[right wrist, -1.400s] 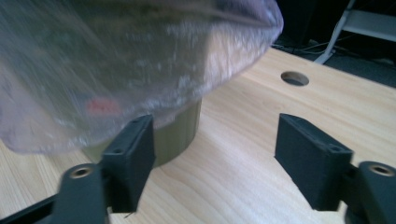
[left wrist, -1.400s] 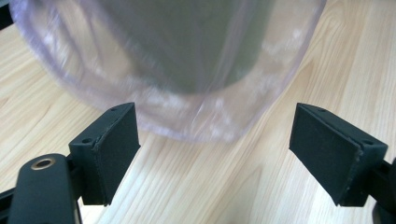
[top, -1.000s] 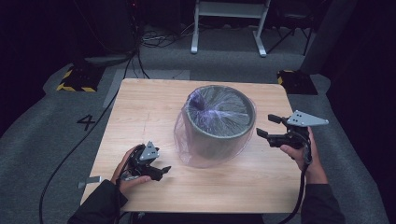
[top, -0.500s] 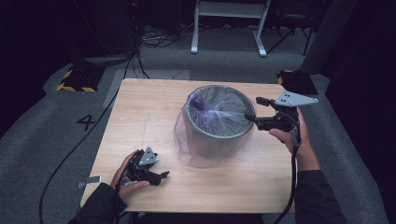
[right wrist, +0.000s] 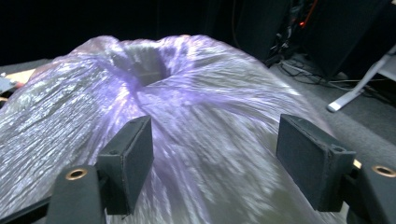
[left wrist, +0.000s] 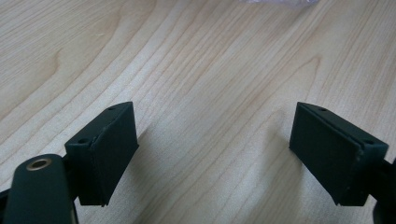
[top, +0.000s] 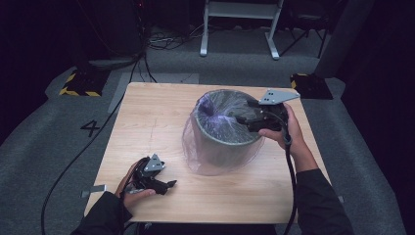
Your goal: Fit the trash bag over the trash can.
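A: Where is the bin?

B: The grey bin [top: 222,137] stands upright a little past the middle of the wooden table [top: 147,122], toward two o'clock. A thin purple bag [right wrist: 196,116] is stretched over its mouth and hangs down its sides to the tabletop.

A: And the right gripper [top: 244,111]?

B: Over the bin's rim at three o'clock, its jaws reaching in above the bag (they have just been closing slightly). They stand wide apart, with the plastic below and between them, not pinched.

A: The left gripper [top: 169,185]?

B: Near the table's seven o'clock corner, low over bare wood [left wrist: 210,84], jaws spread wide with nothing between them, well apart from the bin.
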The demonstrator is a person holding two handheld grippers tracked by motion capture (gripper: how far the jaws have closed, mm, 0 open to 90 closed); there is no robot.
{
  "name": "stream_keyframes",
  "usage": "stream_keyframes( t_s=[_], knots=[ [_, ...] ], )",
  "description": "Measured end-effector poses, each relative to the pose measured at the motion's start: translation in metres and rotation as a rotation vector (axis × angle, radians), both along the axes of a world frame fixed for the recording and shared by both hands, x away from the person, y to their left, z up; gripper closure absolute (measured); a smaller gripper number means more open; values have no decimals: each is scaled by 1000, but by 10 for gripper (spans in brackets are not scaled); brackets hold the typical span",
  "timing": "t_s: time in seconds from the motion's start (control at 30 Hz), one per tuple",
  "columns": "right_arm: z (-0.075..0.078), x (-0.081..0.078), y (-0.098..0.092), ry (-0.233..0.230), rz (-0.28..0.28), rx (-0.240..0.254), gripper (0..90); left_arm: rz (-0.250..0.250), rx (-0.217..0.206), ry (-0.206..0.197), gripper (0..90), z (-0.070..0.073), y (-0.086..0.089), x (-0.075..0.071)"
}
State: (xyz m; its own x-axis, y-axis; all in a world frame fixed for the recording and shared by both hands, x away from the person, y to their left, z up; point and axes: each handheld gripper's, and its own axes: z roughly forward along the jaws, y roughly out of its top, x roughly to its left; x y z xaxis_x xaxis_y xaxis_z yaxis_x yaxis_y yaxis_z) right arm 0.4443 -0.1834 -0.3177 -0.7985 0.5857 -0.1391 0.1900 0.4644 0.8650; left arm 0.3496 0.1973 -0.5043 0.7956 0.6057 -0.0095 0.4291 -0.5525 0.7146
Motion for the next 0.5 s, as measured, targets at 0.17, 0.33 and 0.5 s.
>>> stream_keyframes(
  t_s=[0.17, 0.33, 0.5],
  knots=[
    [-8, 6, 13, 55, -6, -69, 289, -4, 0, 1, 148, 0, 0, 0],
    [-13, 9, 21, 105, 19, -179, 286, -5, -1, 4, 147, 0, 0, 0],
    [-14, 10, 24, 129, 16, -229, 285, -6, -1, 3, 147, 0, 0, 0]
  ],
)
